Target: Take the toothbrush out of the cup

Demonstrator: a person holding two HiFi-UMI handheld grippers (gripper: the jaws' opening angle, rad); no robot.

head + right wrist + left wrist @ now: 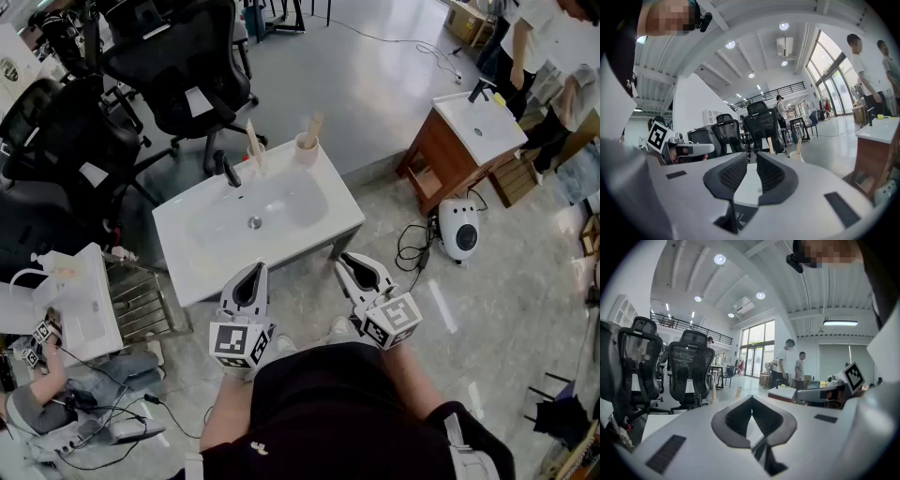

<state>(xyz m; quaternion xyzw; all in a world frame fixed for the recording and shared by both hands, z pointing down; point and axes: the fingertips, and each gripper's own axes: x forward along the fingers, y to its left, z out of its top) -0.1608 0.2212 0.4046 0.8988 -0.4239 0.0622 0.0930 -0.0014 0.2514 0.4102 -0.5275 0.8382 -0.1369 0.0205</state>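
- White glazed table (pixel 333 223) stands in the middle of the room, with a shallow basin (pixel 277 208) sunk into its top and a black faucet (pixel 228 171) at the far edge.
- At the far right corner of the table stands the pale cup (pixel 307 152), upright, with the wooden toothbrush (pixel 315 127) sticking up out of it and leaning slightly.
- Between the faucet and the cup, a second wooden stick (pixel 253 142) stands upright; what holds it cannot be made out.
- The left gripper (pixel 257 270) hangs off the near edge of the table, its jaws pressed together with nothing in them.
- The right gripper (pixel 351 262) is beside it, also short of the table, its jaws a narrow slit apart and empty. Both are well apart from the cup.
- The floor is smooth grey (pixel 375 84) beyond the table and pale marbled tile (pixel 487 309) on the near side.
- Black office chairs (pixel 178 56) crowd the far left.
- A wooden vanity (pixel 441 159) with its own white sink stands at the right, and a round white device (pixel 459 230) with cables lies near it.
- A small white sink (pixel 80 300) sits at the left, with a person (pixel 47 394) seated on the floor just beside it.
- Overhead are round ceiling lights (pixel 720 259), a railed gallery (pixel 689 326) and tall windows (pixel 757 350).
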